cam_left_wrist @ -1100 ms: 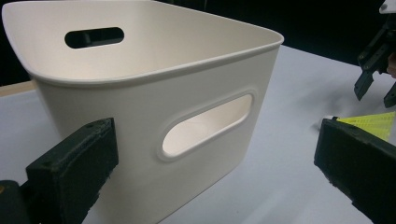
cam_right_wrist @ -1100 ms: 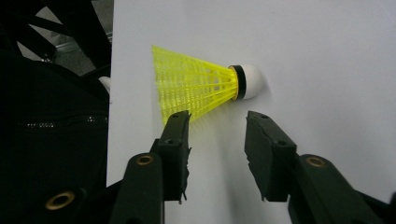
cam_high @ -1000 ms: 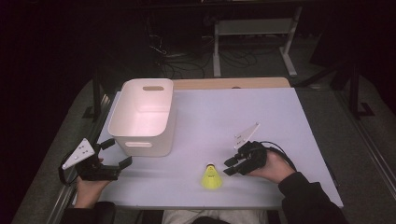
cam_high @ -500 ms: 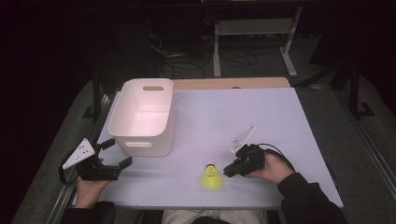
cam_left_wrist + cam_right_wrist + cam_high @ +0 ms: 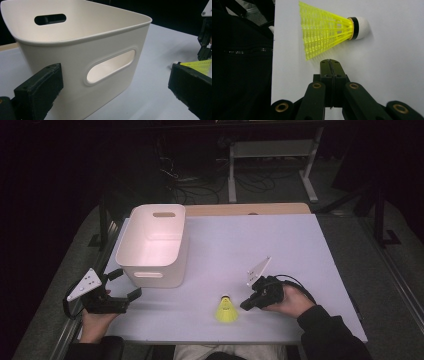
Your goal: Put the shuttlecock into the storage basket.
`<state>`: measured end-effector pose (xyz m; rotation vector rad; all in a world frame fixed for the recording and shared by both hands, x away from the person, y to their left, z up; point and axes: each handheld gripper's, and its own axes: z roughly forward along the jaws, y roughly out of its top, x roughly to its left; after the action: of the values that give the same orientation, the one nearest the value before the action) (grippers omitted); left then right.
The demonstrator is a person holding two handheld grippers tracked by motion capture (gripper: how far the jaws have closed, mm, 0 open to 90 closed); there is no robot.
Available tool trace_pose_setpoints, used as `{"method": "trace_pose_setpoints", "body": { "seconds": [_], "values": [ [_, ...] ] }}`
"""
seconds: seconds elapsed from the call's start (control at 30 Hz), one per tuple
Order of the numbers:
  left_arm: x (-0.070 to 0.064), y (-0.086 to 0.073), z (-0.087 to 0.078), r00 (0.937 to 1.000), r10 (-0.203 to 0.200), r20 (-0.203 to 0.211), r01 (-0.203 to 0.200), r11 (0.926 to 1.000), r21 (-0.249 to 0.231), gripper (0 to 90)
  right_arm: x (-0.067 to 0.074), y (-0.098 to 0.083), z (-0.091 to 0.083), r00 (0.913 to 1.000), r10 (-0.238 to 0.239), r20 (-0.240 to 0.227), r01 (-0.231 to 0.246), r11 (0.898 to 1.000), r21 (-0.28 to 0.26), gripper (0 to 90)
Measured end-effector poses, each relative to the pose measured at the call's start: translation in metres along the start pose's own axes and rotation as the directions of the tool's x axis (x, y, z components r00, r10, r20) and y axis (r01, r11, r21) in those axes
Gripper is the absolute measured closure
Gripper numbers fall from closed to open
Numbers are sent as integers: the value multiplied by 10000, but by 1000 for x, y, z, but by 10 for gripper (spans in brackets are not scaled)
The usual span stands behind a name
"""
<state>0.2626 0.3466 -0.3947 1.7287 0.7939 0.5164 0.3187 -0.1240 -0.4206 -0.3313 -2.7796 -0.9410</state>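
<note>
A yellow shuttlecock (image 5: 226, 309) with a white cork lies on its side on the pale table (image 5: 250, 245), near the front edge. My right gripper (image 5: 245, 306) rests just to its right and points at it. Its jaws have just been closing and now stand shut, with nothing between them. In the right gripper view the joined tips (image 5: 329, 61) sit a little short of the shuttlecock's skirt (image 5: 329, 31). My left gripper (image 5: 126, 283) is open at the front left, facing the white bin (image 5: 150, 265). The left gripper view shows the bin's handle slot (image 5: 110, 66) between the jaws.
The white bin is empty and stands at the table's left side. A person's dark sleeve (image 5: 242, 62) lies along the table's front edge. Beyond the table are a wooden strip (image 5: 245, 209), cables and a metal stand (image 5: 270, 150) on the dark floor.
My right gripper's jaws have come together beside the shuttlecock, with nothing taken hold of. The left gripper, the bin and the shuttlecock have not moved.
</note>
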Motion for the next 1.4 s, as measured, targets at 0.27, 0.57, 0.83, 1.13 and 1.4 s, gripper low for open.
{"method": "trace_pose_setpoints", "body": {
  "seconds": [0.27, 0.57, 0.83, 1.13, 1.4],
  "values": [
    [0, 0, 0, 10000, 3, -13, -3, 10000, 6, 0, 1, 1, 3, 9998, -29, -184, 31, 9999, 117, 889],
    [0, 0, 0, 10000, 2, -11, -2, 10000, 7, 0, 2, 3, 13, 9992, -84, -385, 101, 9991, 422, 889],
    [0, 0, 0, 10000, -2, -10, 2, 10000, 4, 0, 4, 7, 21, 9983, -186, -556, 222, 9977, 644, 889],
    [0, 0, 0, 10000, -13, -5, 13, 10000, -2, 0, 6, 14, 25, 9976, -343, -598, 384, 9969, 692, 889],
    [0, 0, 0, 10000, -17, 18, 17, 10000, 12, 0, 8, 22, 30, 9964, -529, -668, 574, 9961, 677, 889]
  ]
}}
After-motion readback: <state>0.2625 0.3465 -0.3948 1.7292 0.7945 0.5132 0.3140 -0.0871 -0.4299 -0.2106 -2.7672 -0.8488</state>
